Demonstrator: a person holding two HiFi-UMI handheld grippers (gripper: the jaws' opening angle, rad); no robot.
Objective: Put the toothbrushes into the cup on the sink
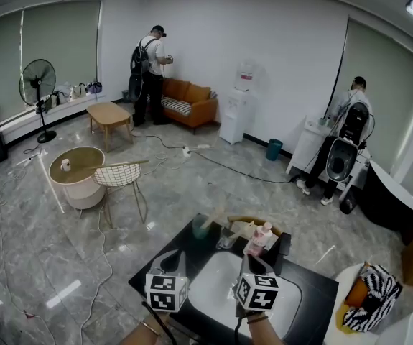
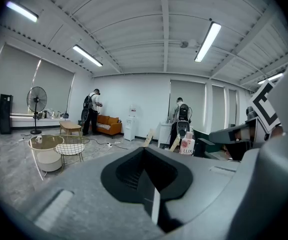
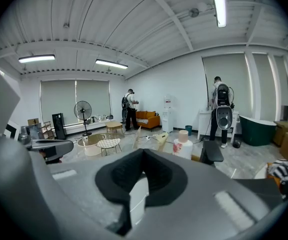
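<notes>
Behind the sink, toothbrushes appear already stood in the cup. The left gripper and right gripper are pressed together, empty. Little seems left.

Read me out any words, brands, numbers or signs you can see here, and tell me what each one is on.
"LUX": on the pink-and-white bottle.
Marker cubes: black-and-white square patterns only, no letters or numbers.
Water dispenser bottle: its label is too small to read.
</notes>
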